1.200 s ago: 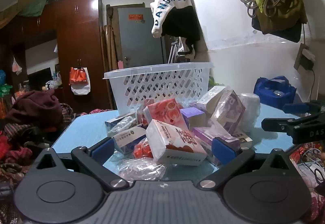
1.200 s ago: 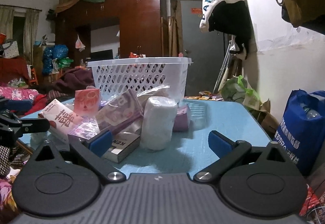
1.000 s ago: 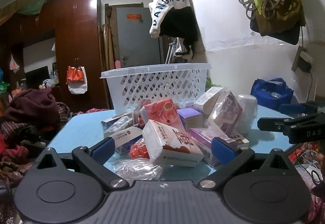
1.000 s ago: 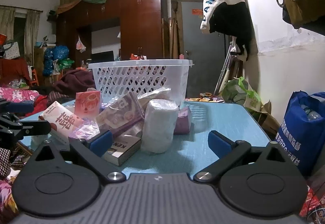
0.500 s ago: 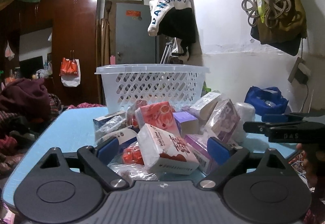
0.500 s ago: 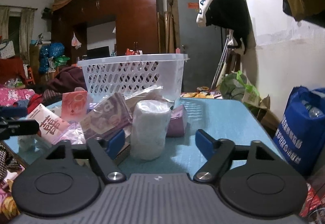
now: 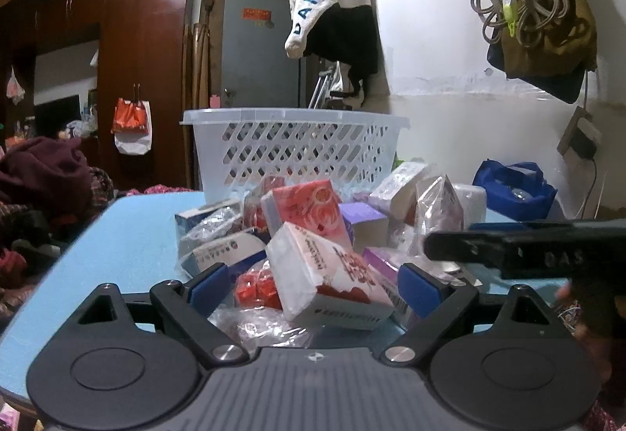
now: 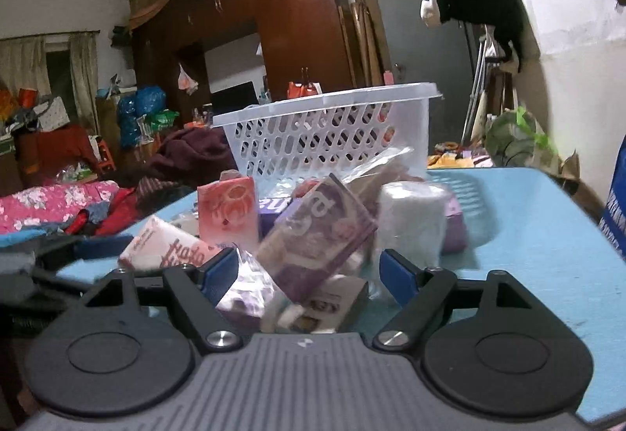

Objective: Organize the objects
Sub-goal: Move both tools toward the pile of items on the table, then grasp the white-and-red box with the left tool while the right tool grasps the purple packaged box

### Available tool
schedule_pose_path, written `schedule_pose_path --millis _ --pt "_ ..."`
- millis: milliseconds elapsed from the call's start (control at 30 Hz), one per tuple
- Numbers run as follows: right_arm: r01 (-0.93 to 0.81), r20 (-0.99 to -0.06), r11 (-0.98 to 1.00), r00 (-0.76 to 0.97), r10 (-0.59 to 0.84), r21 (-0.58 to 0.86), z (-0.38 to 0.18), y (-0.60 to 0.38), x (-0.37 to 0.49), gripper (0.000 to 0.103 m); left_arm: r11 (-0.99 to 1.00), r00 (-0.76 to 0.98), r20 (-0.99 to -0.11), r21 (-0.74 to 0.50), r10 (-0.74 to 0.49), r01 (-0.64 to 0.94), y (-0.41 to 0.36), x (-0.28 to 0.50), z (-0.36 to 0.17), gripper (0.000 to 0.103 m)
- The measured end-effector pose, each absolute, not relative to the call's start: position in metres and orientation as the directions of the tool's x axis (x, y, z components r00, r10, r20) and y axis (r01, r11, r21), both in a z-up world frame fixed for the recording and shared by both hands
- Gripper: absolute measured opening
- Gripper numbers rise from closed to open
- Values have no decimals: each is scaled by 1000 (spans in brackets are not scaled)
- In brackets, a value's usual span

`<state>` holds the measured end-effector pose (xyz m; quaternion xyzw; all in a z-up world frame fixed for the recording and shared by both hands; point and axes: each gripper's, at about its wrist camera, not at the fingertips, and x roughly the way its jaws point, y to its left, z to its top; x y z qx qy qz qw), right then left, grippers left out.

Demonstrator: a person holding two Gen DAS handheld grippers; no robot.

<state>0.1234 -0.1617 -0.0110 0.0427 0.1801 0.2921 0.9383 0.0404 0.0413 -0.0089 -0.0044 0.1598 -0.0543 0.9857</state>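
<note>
**Both grippers closing in on the pile**

The left gripper (image 7: pixel 313 284), fingers wide, is framing the white tissue pack (image 7: pixel 328 274) before the white basket (image 7: pixel 293 153). The right gripper (image 8: pixel 309 270), also wide, is facing the purple packet (image 8: pixel 317 231); the loosely stacked packs could topple.

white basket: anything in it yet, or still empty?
Cannot tell for sure. Through the white basket lattice only background shows; the packets all lie piled outside on the table.

Both wrist views face the basket (image 7: pixel 297 145) (image 8: pixel 332 133) closely across the table (image 7: pixel 129 235) (image 8: pixel 528 235).
</note>
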Motion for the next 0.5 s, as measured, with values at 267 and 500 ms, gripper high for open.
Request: schedule_pose_path --millis 267,500 --pt "-513 -336 839 769 543 182 -16 -149 130 77 995 941 -323 -38 -102 95 42 50 -14 88" --pt "-500 -301 852 798 522 154 -11 -151 121 61 995 952 -289 -47 -102 93 44 46 -11 60"
